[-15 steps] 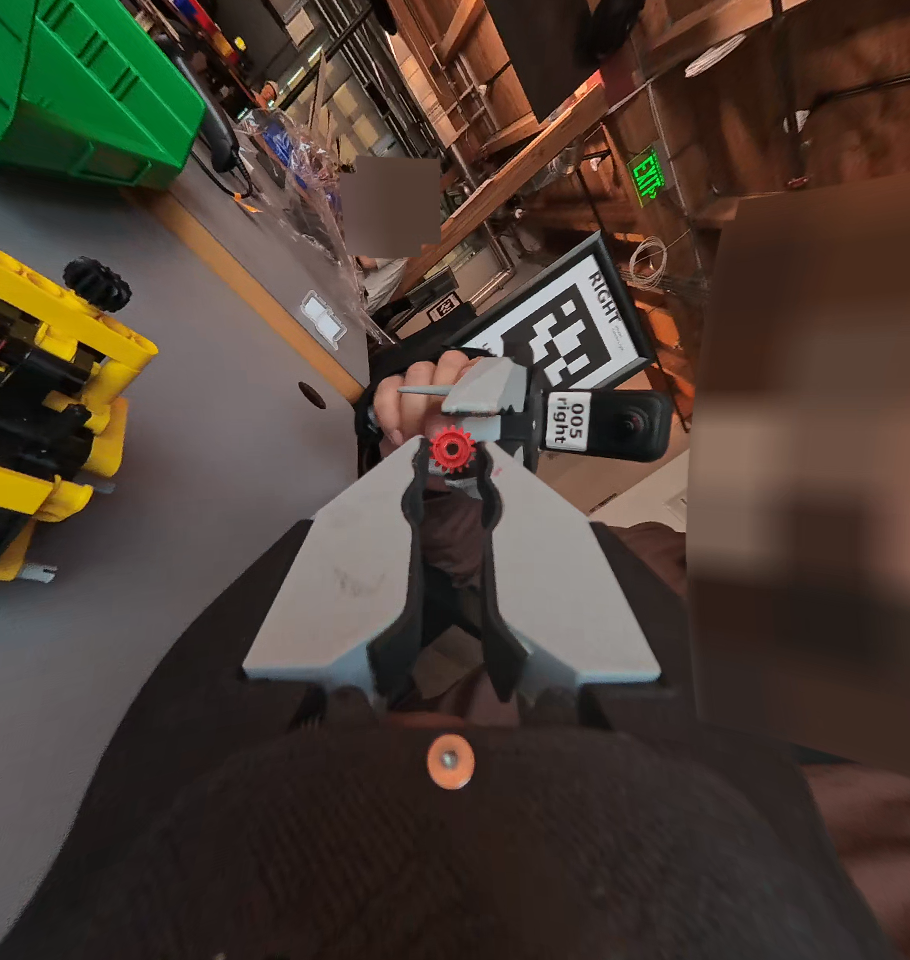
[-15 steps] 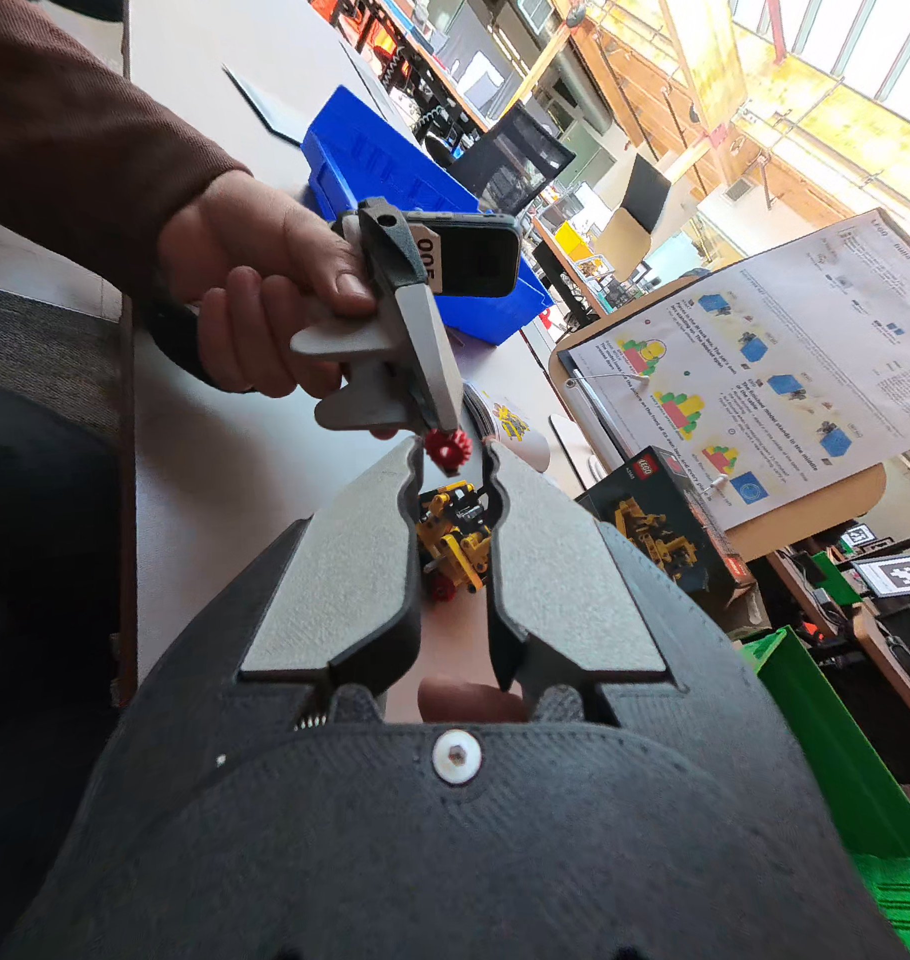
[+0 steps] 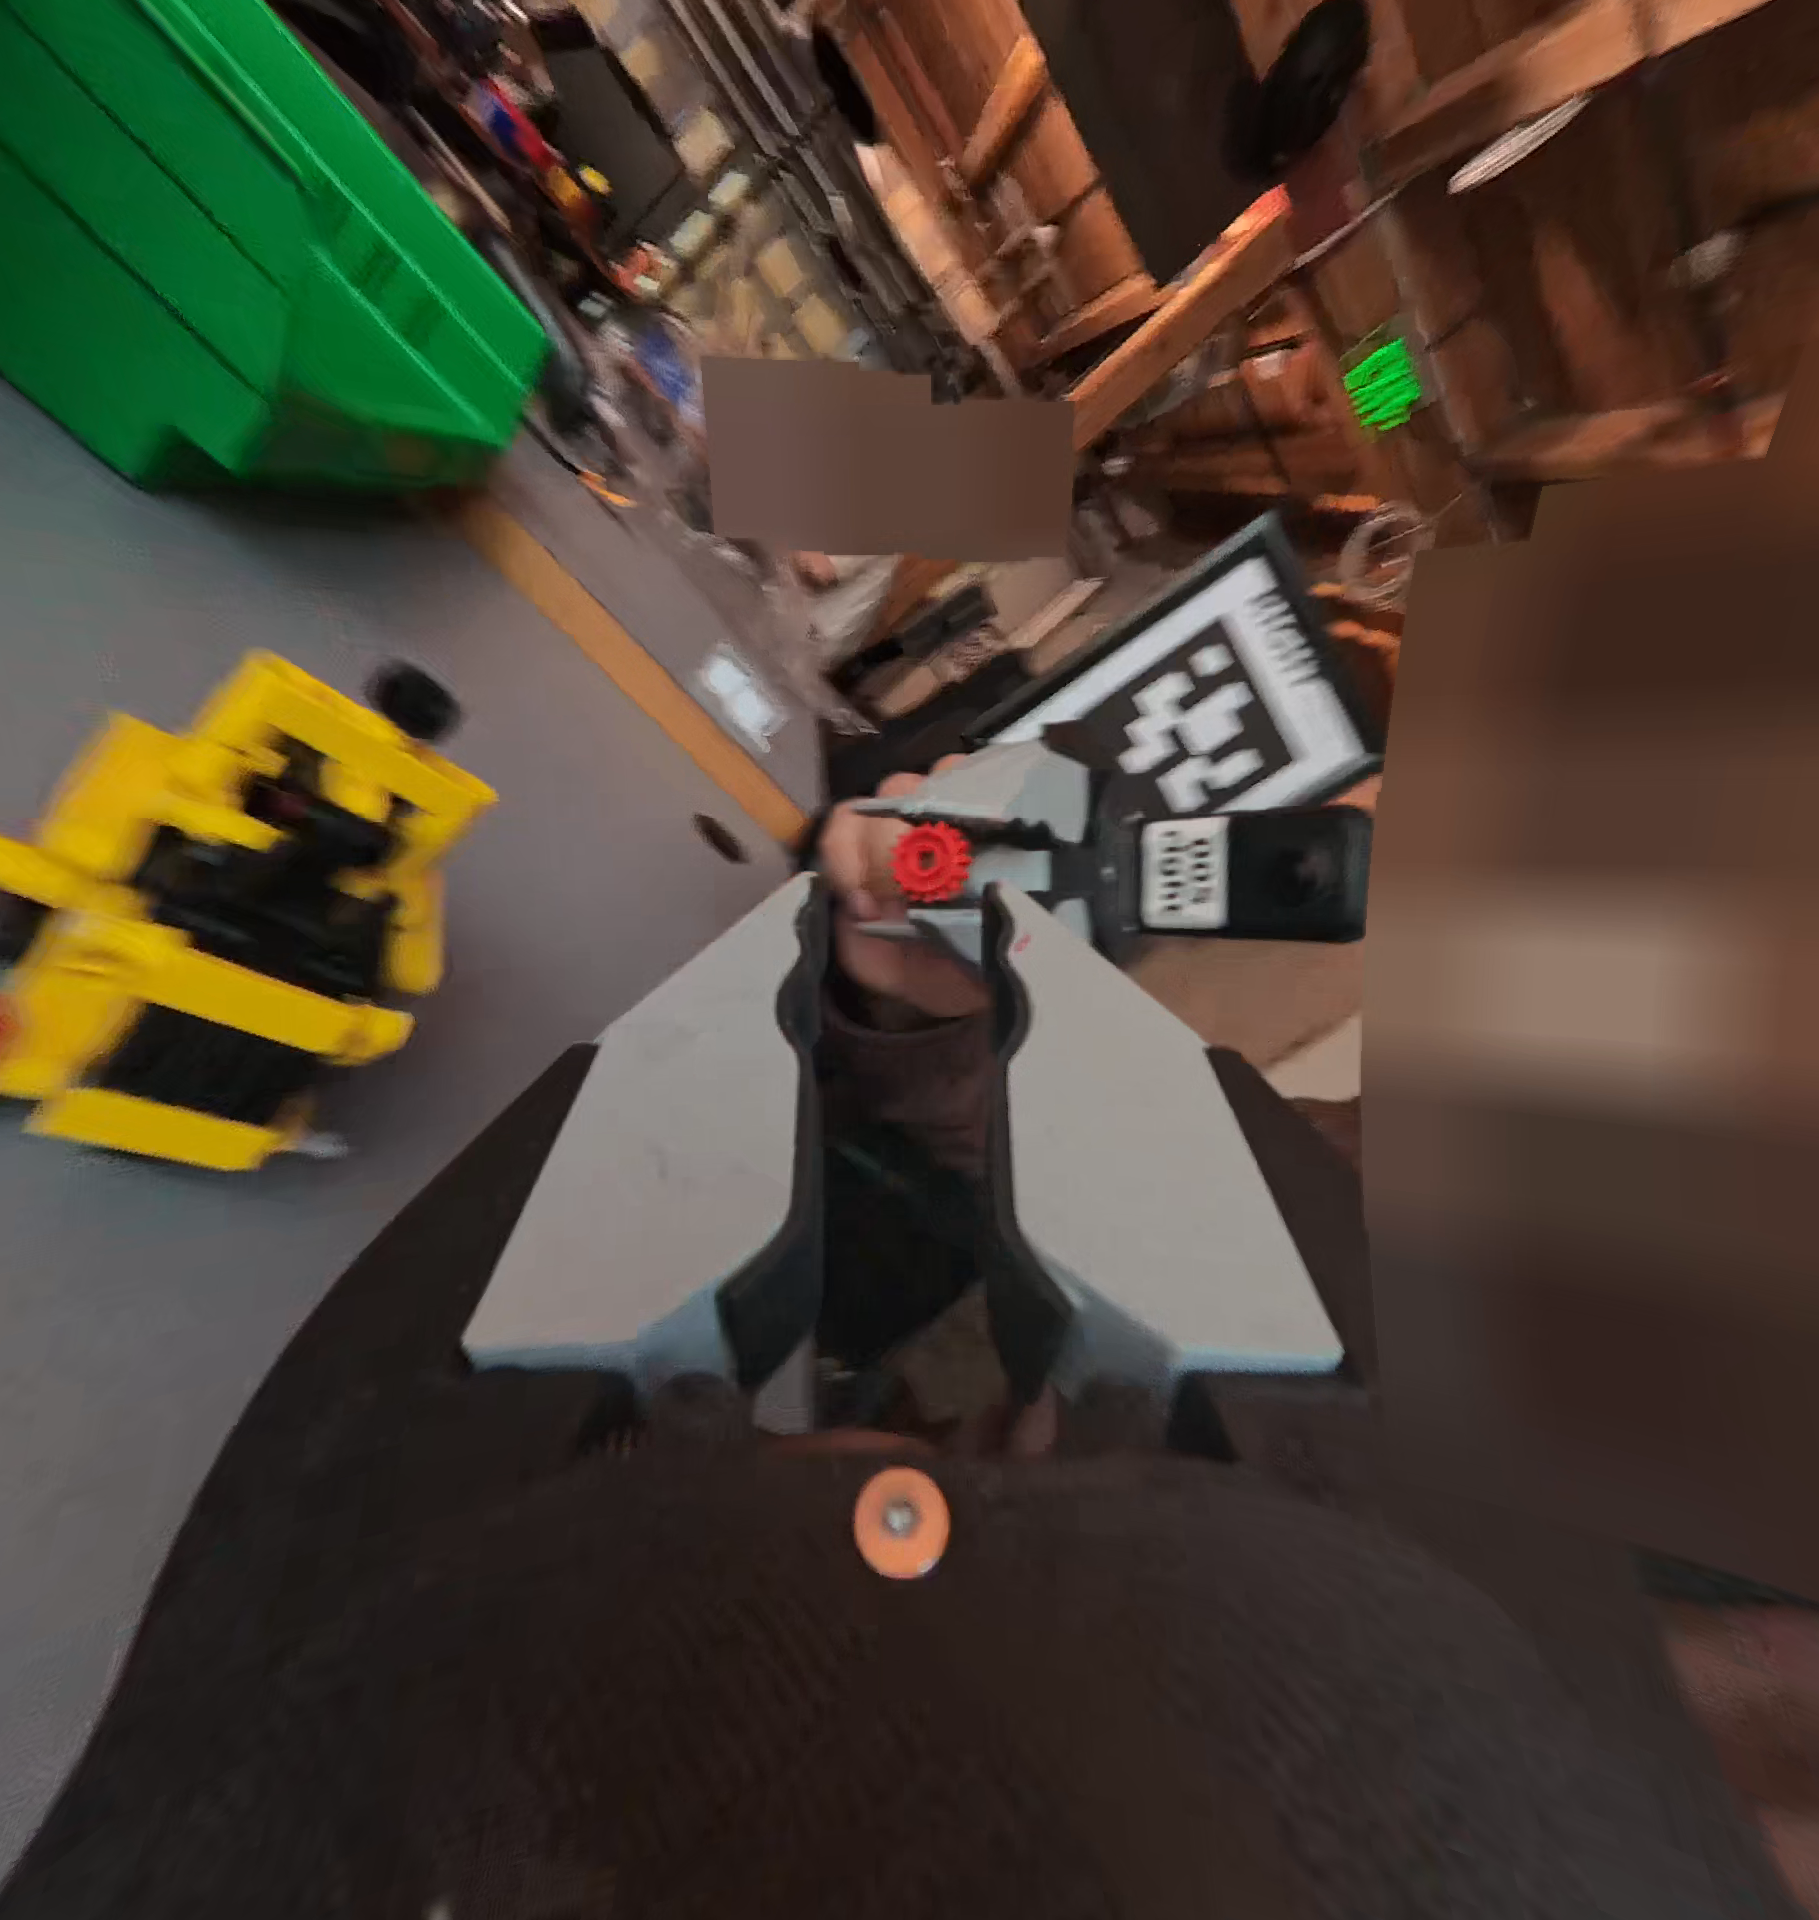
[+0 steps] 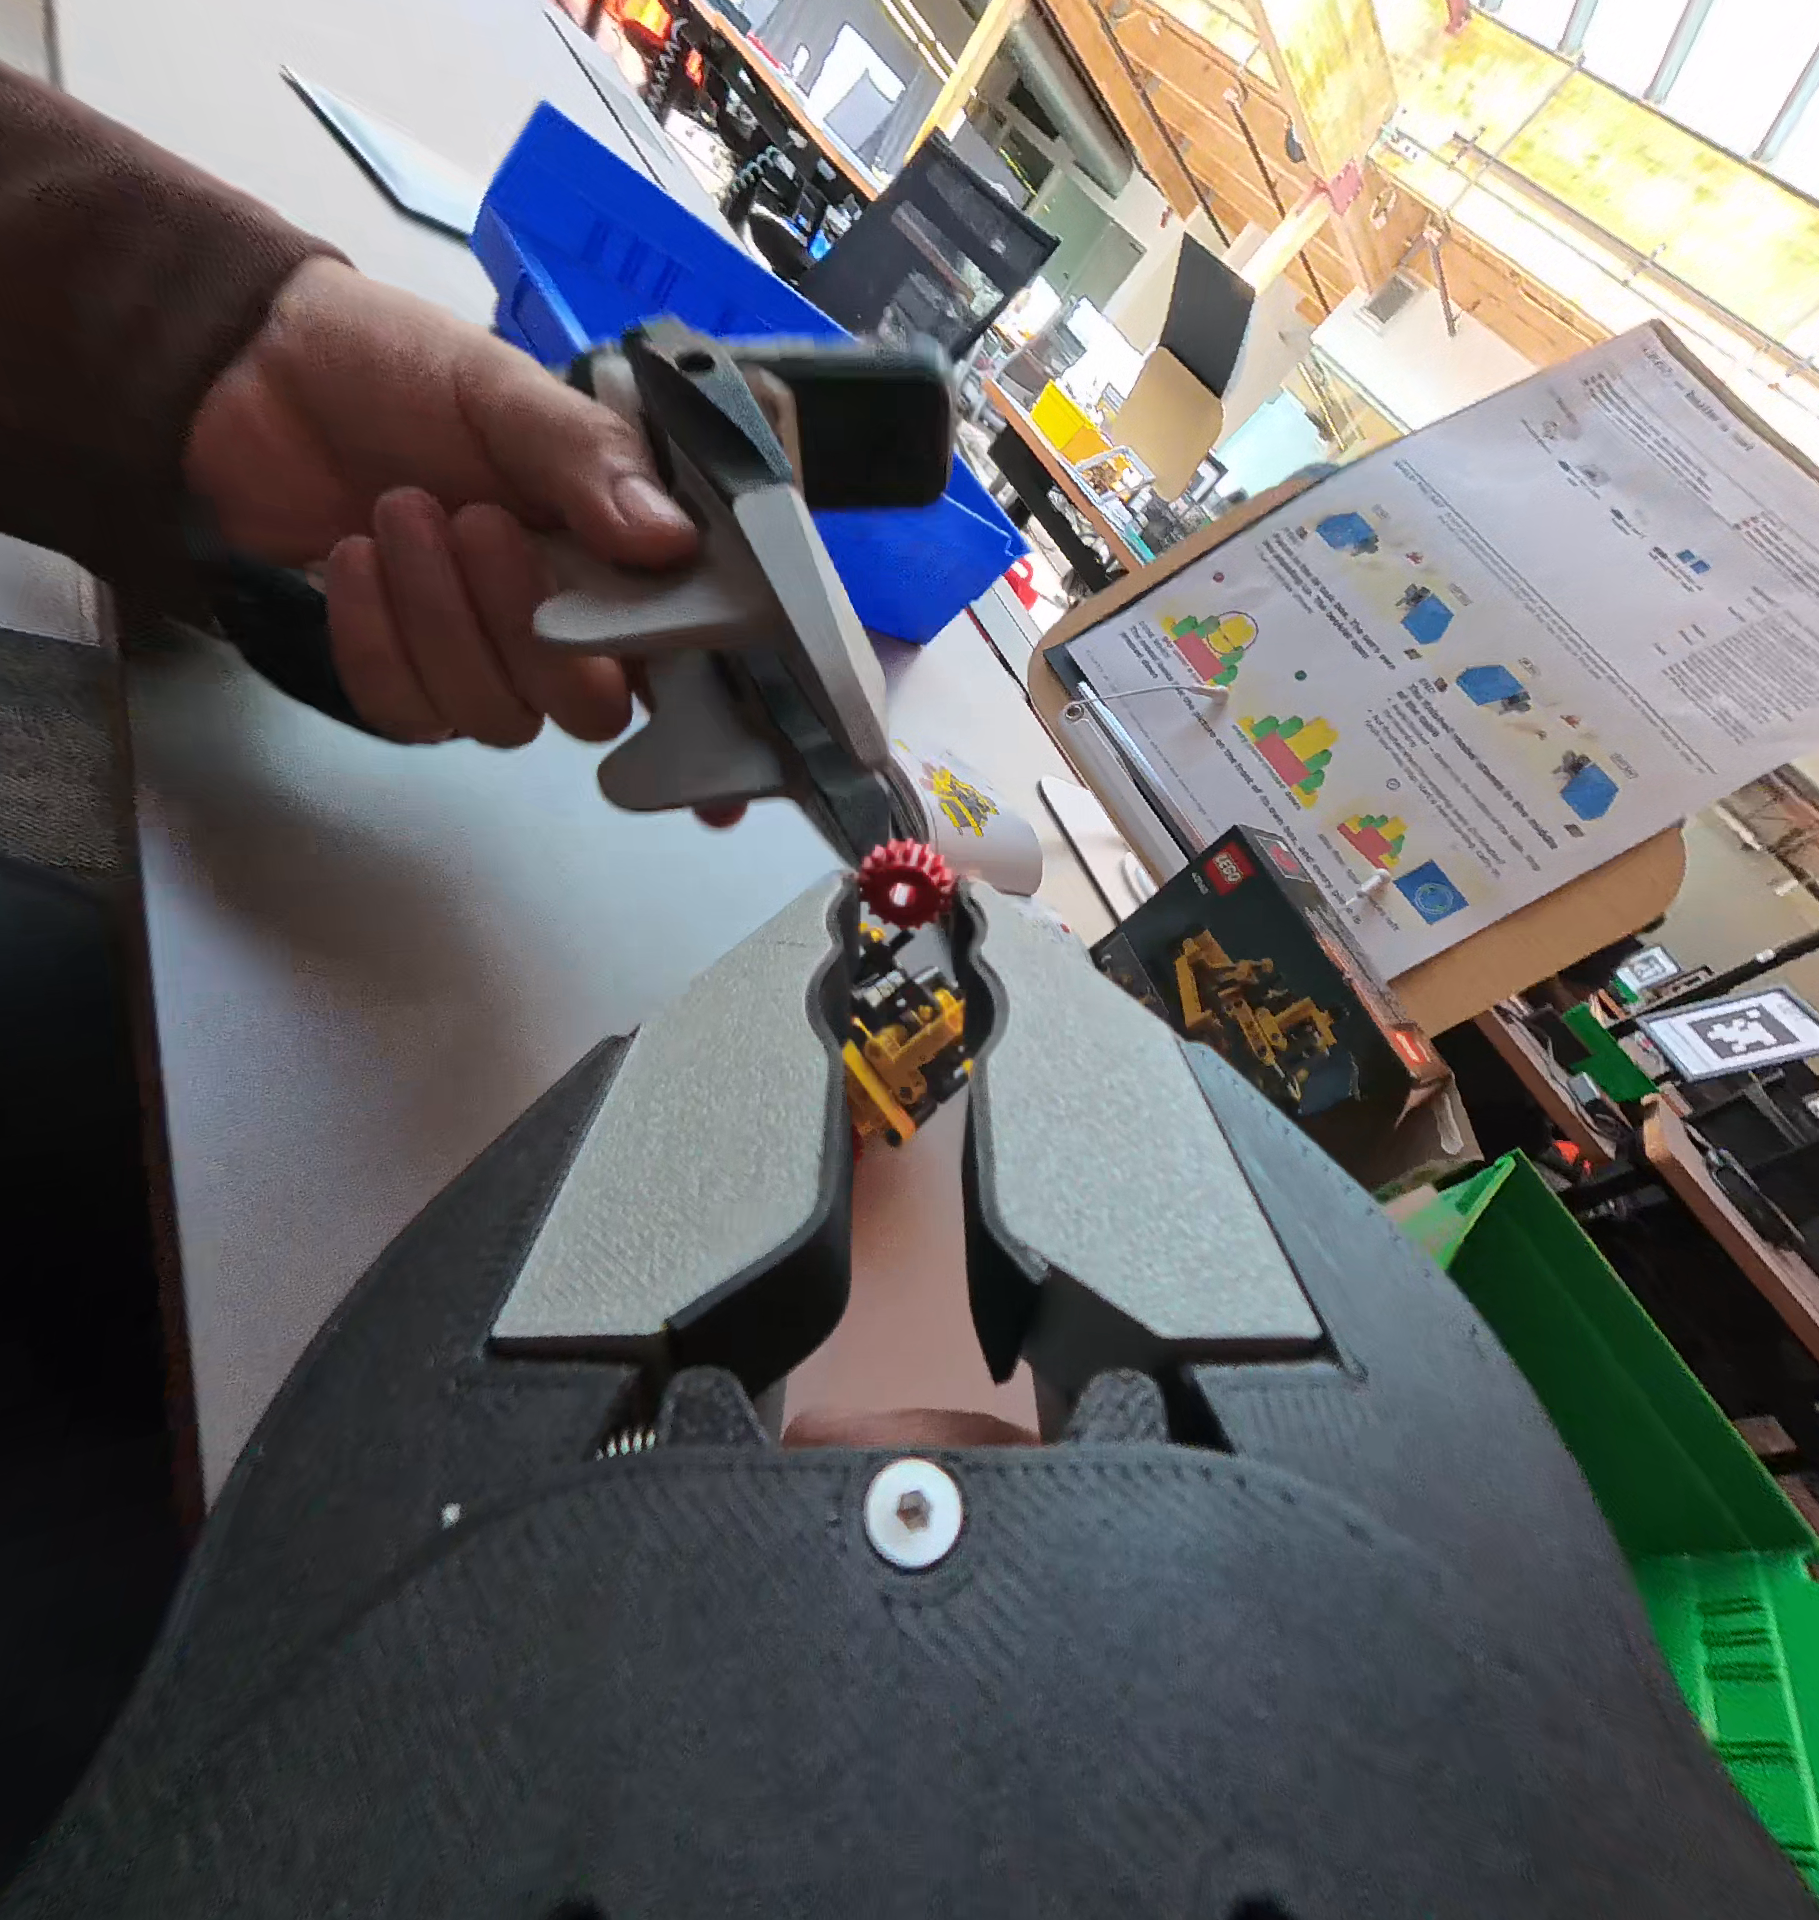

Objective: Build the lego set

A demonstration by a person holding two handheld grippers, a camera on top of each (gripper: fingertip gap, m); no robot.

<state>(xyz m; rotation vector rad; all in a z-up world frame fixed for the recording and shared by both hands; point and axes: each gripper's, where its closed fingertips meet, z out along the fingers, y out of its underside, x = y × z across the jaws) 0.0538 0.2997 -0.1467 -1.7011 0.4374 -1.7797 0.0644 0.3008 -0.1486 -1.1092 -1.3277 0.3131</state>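
Changed: the left gripper [image 3: 910,909] has its jaws a little wider than half a second ago, and the red gear [image 3: 926,860] now sits just past its tips, not between them.
Left gripper: looks released.
Right gripper [image 4: 905,904]: its tips flank the gear closely; I cannot tell if it clenches.
Gear place: in the air above the yellow model [image 3: 209,914], apart from it.
Meaning: probably a handover to the right.
Also different: the model appears nearer in the left view.
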